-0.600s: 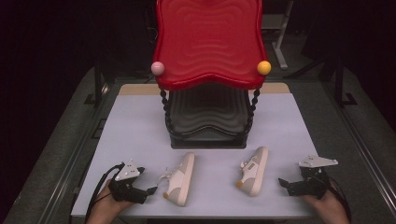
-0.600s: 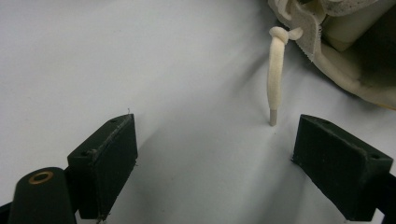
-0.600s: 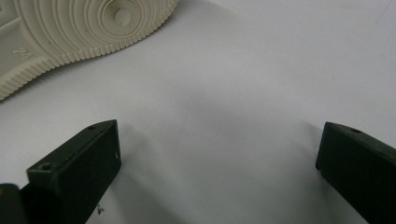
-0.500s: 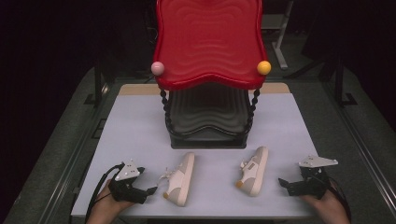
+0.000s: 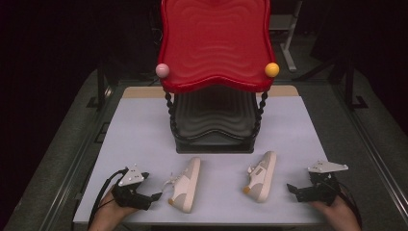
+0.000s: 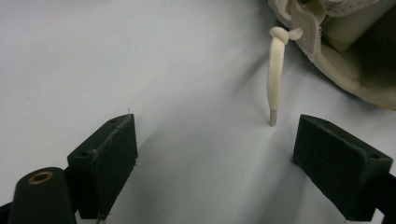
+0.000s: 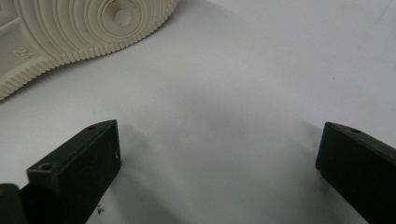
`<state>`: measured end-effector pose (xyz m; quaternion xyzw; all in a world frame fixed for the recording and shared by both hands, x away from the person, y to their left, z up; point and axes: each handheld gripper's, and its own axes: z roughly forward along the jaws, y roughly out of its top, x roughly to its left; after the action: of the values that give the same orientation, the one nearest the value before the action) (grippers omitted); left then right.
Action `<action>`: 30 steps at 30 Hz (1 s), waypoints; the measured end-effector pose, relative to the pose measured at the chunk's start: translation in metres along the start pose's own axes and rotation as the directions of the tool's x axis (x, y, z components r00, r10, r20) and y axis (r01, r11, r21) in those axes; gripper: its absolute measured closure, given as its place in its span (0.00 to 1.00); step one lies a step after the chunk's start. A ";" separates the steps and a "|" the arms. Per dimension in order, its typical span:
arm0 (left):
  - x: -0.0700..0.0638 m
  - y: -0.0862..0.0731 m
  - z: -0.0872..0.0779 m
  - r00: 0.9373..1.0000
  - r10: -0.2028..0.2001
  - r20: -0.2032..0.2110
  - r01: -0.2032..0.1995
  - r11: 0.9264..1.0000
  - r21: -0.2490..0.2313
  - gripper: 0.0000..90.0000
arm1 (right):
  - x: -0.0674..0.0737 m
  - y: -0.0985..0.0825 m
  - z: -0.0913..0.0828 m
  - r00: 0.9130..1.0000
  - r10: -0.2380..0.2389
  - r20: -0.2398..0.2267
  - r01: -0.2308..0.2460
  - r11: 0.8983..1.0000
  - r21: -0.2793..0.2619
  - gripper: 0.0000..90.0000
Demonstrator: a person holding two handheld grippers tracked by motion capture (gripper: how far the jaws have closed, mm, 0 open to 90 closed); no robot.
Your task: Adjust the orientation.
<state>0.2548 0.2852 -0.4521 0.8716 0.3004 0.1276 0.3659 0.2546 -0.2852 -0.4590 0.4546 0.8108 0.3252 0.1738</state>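
Two cream sneakers lie on their sides on the pale table [image 5: 144, 139]. The left sneaker [image 5: 185, 185] is just right of my left gripper [image 5: 156, 198], which rests open near the front edge. In the left gripper view its upper [image 6: 345, 51] fills the top right corner and a lace end [image 6: 275, 79] dangles down to the table between the wide jaws. The right sneaker [image 5: 262, 175] lies left of my right gripper [image 5: 290, 188], also open and empty. In the right gripper view its ribbed sole [image 7: 74, 28] shows at the top left.
A small red chair [image 5: 215, 43] with a black seat [image 5: 214, 120] stands at the middle back of the table, a pink ball [image 5: 162, 70] and an orange ball [image 5: 272, 70] on its corners. Dark floor surrounds the table.
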 end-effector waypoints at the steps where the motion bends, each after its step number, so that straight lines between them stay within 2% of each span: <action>1: 0.000 0.000 0.000 1.000 -0.001 -0.002 0.001 1.000 0.002 0.15 | 0.000 0.000 0.000 1.000 0.000 0.000 0.000 1.000 0.000 0.00; 4: 0.000 0.001 -0.001 1.000 -0.003 -0.002 0.003 1.000 0.006 0.16 | 0.000 0.000 0.000 1.000 0.000 0.000 0.000 1.000 0.000 0.00; 7: 0.002 0.003 -0.005 1.000 -0.010 -0.008 0.011 1.000 0.021 0.32 | 0.000 0.000 0.000 1.000 0.000 0.000 0.000 1.000 0.000 0.00; 9: 0.004 0.004 -0.008 1.000 -0.020 -0.005 0.020 1.000 0.023 0.38 | 0.000 0.000 0.000 1.000 0.000 0.000 0.000 1.000 0.000 0.00; 10: 0.004 0.004 -0.012 0.999 -0.035 0.018 0.035 0.999 -0.004 0.44 | 0.000 0.000 0.000 1.000 0.000 0.000 0.000 1.000 0.000 0.00; 11: 0.004 0.004 -0.012 0.999 -0.035 0.018 0.035 0.999 -0.004 0.49 | 0.000 0.000 0.000 1.000 0.000 0.000 0.000 1.000 0.000 0.00; 12: 0.004 0.006 -0.016 0.998 -0.044 0.034 0.045 0.999 -0.026 0.53 | 0.000 0.000 0.000 1.000 0.000 0.000 0.000 1.000 0.000 0.00; 16: -0.002 0.011 -0.024 0.996 -0.042 0.075 0.047 0.997 -0.066 0.73 | 0.000 0.000 0.000 1.000 -0.001 0.000 0.001 1.000 0.001 0.00; 20: -0.009 0.018 -0.028 0.994 -0.036 0.103 0.045 0.996 -0.083 0.98 | 0.000 0.000 0.000 1.000 0.000 0.000 0.000 1.000 0.000 0.00; 22: -0.016 0.026 -0.029 0.990 -0.031 0.137 0.045 0.994 -0.100 1.00 | 0.000 0.000 0.000 1.000 0.000 0.000 0.000 1.000 0.000 0.00; 24: -0.018 0.028 -0.028 0.990 -0.026 0.142 0.041 0.994 -0.104 1.00 | 0.000 0.000 0.000 1.000 0.000 0.000 0.000 1.000 0.000 0.00; 26: -0.026 0.034 -0.023 0.984 0.001 0.178 0.020 0.993 -0.114 1.00 | 0.000 0.000 0.000 1.000 -0.001 0.000 0.001 1.000 0.001 0.00; 27: -0.026 0.034 -0.023 0.984 0.001 0.178 0.020 0.993 -0.114 1.00 | 0.000 0.000 0.000 1.000 0.000 0.000 0.000 1.000 0.001 0.00; 30: -0.033 0.041 -0.019 0.977 0.032 0.211 -0.004 0.991 -0.131 1.00 | 0.000 0.000 0.000 1.000 -0.001 0.000 0.001 1.000 0.001 0.00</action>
<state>0.2379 0.2529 -0.4097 0.8571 0.2427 0.0562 0.4508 0.2547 -0.2852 -0.4590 0.4545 0.8111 0.3247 0.1737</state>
